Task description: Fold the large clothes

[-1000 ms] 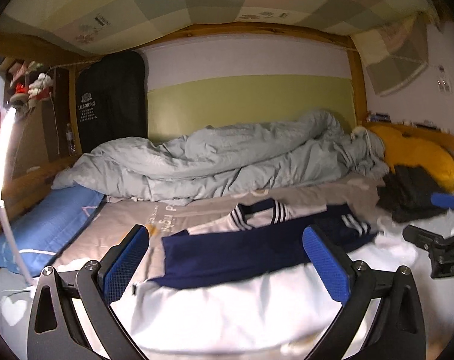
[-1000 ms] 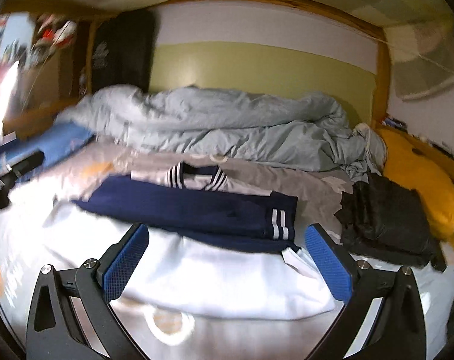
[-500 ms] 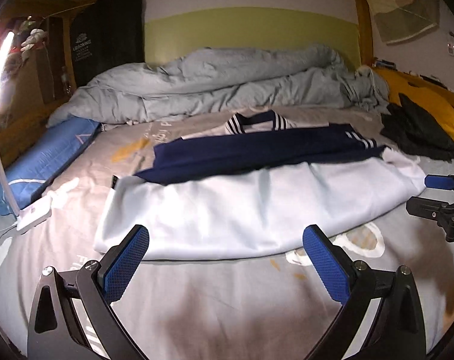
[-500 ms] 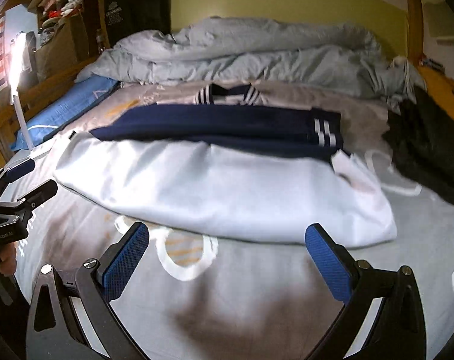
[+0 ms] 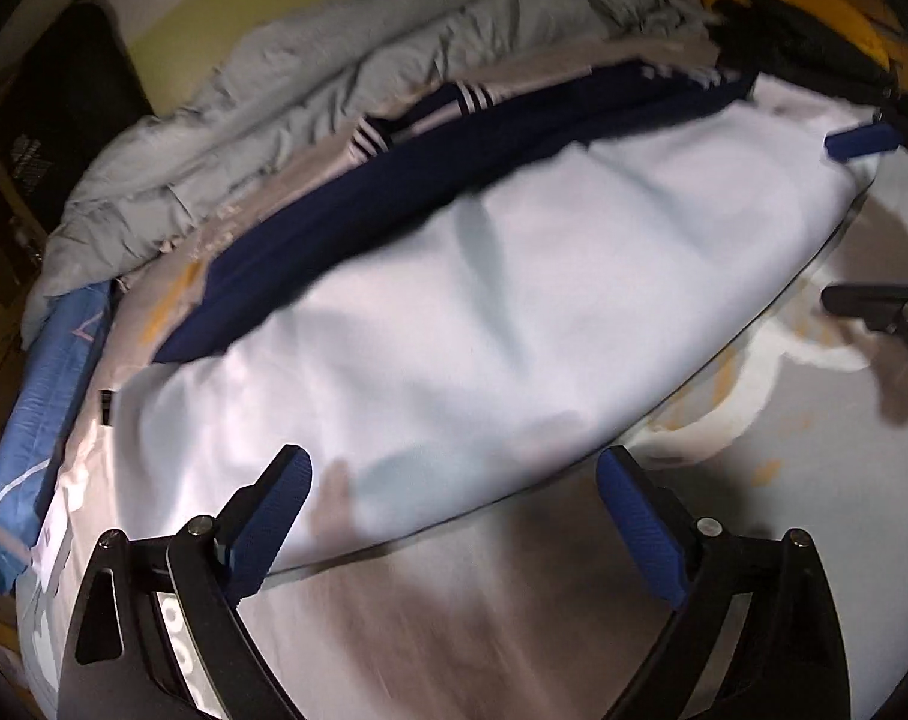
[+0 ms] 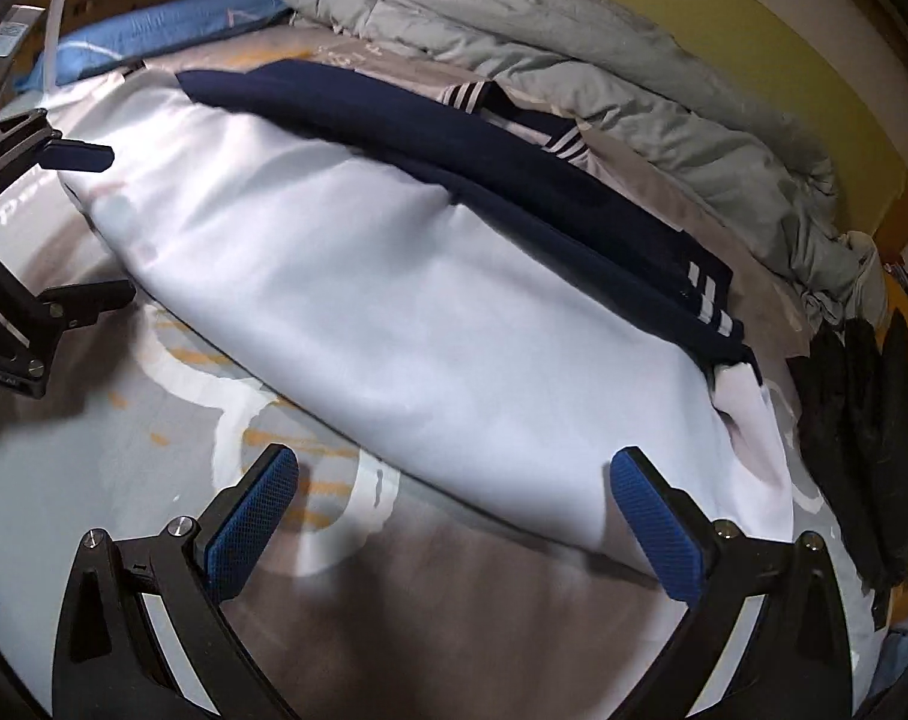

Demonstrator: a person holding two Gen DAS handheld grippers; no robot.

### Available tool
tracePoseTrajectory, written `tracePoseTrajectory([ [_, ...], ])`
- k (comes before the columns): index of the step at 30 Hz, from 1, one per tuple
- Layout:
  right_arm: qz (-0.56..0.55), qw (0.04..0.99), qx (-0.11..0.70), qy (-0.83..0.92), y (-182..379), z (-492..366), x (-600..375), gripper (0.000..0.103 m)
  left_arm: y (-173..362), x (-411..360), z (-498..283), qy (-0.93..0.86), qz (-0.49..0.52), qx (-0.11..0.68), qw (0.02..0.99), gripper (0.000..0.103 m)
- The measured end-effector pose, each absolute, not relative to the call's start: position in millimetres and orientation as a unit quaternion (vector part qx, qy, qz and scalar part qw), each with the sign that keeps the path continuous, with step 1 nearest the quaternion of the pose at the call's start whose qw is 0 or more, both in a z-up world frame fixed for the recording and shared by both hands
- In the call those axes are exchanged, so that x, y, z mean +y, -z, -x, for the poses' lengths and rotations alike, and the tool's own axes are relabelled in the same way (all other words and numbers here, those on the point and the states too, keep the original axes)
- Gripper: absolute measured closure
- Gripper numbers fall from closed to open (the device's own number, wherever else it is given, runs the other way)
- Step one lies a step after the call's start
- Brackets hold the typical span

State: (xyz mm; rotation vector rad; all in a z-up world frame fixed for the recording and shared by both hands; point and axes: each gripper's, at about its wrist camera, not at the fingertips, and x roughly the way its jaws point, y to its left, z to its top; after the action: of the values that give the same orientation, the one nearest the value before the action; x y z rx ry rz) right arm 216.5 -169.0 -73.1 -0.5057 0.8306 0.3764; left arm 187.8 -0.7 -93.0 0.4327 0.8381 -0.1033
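The white garment (image 5: 454, 324) lies spread flat across the middle of the bed (image 5: 484, 618), its navy sleeves (image 5: 393, 192) folded over along the far side, toward the crumpled grey duvet (image 5: 309, 96) heaped against the headboard wall. The left gripper (image 5: 454, 516) hangs just above the garment's near hem with its blue-padded fingers wide apart, holding nothing. The right gripper (image 6: 454, 510) is likewise spread and empty, over the near hem by the garment's other end. A blue pillow (image 5: 45, 396) lies along one side edge of the bed; dark clothes (image 6: 862, 420) and a yellow cushion (image 5: 814, 0) sit at the opposite edge.
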Motion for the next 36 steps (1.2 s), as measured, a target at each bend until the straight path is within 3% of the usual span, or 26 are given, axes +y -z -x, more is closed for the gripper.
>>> tracePoseTrajectory([
  [8,0.259,0.875,0.399,-0.095,81.8,-244.1,-193.2,0.001,97.6,44.0,-219.4,0.008,-0.161,0.405,0.9,0.004],
  [10,0.245,0.88,0.401,-0.073,80.3,-253.1,-207.6,0.002,95.7,59.4,-221.4,-0.01,-0.145,0.401,0.905,0.013],
  [12,0.222,0.882,0.41,-0.069,79.0,-261.3,-221.3,0.013,94.4,70.3,-219.7,-0.008,-0.132,0.394,0.91,0.039],
  [13,0.212,0.883,0.413,-0.075,78.8,-264.9,-226.4,0.023,93.1,71.2,-217.0,-0.011,-0.136,0.385,0.913,0.046],
  [15,0.233,0.885,0.397,-0.065,77.6,-264.9,-227.2,0.04,89.4,68.7,-209.7,-0.009,-0.149,0.367,0.918,0.073],
  [16,0.251,0.886,0.386,-0.059,77.5,-262.7,-224.5,0.067,86.0,66.0,-204.5,-0.011,-0.155,0.354,0.922,0.08],
  [18,0.26,0.887,0.377,-0.051,73.3,-257.9,-223.3,0.082,79.1,59.3,-195.0,-0.017,-0.167,0.336,0.927,0.089],
  [27,0.22,0.903,0.359,-0.08,12.6,-176.1,-233.0,0.087,38.5,59.8,-116.3,0.001,-0.144,0.351,0.925,0.092],
  [36,0.224,0.892,0.375,-0.115,16.4,-91.2,-244.5,0.086,24.8,55.6,-37.9,0.023,-0.14,0.383,0.913,0.092],
])
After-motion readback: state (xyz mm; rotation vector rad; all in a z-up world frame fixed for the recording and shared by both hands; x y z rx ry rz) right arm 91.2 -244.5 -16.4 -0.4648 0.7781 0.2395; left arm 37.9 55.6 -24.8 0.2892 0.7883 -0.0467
